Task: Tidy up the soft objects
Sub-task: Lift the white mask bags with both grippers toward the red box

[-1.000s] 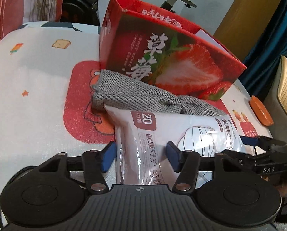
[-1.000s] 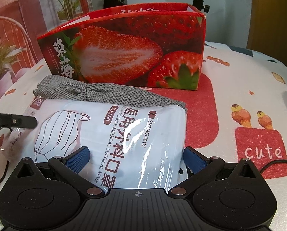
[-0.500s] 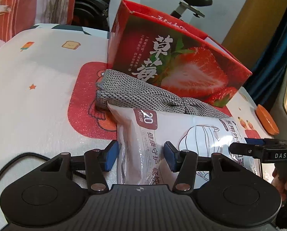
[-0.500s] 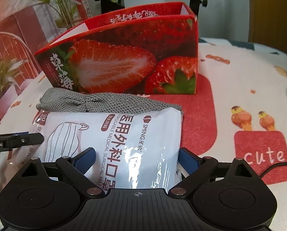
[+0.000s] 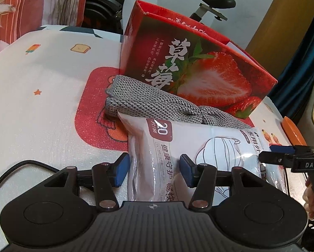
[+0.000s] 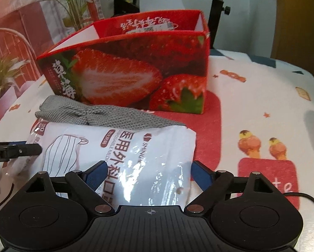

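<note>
A white plastic pack of face masks [image 5: 199,142] lies on the patterned tablecloth, with one end over a grey knitted cloth [image 5: 157,105]. My left gripper [image 5: 154,169] is shut on the pack's narrow end, both blue pads against it. In the right wrist view my right gripper [image 6: 148,172] straddles the other end of the pack [image 6: 114,147]. Its jaws are closing and the pads are not clearly pressing. Behind the cloth [image 6: 93,115] stands an open red strawberry box [image 6: 125,73], also in the left view [image 5: 199,73]. Each gripper shows in the other's view: left gripper [image 6: 16,150], right gripper [image 5: 283,157].
An orange object [image 5: 291,130] lies at the table's right edge. An exercise bike [image 5: 213,2] and a potted plant [image 6: 72,0] stand behind the table. A black cable [image 5: 20,166] trails on the cloth by my left gripper. A hand [image 5: 310,195] holds the right gripper.
The right gripper's jaws have come inward around the mask pack. The left gripper keeps the same hold on the pack's end.
</note>
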`<action>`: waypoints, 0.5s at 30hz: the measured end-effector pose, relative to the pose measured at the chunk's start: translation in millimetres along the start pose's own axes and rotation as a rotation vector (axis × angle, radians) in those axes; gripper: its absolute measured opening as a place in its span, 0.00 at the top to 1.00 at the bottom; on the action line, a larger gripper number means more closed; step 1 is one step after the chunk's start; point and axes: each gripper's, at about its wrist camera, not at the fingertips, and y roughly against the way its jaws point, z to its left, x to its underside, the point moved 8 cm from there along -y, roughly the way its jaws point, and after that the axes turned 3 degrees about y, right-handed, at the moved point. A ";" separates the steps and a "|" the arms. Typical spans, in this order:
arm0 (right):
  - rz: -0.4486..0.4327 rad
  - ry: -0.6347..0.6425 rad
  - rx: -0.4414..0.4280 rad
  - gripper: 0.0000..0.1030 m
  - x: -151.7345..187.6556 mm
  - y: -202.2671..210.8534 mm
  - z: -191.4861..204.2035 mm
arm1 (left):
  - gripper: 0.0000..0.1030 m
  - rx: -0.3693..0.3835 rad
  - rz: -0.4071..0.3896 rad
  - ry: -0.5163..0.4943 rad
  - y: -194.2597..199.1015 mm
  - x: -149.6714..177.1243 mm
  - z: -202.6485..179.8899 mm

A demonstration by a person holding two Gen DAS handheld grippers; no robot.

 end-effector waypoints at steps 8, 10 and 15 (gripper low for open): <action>-0.034 0.023 0.008 0.19 -2.8 6.0 1.0 | 0.45 -0.006 -0.011 -0.012 1.0 1.9 -1.0; -0.026 0.022 -0.003 0.19 -1.6 3.8 2.0 | 0.45 -0.008 -0.009 -0.023 1.0 2.5 -1.6; -0.002 0.042 -0.018 0.19 2.2 -4.4 9.5 | 0.45 -0.019 0.001 -0.048 -0.1 2.5 -3.6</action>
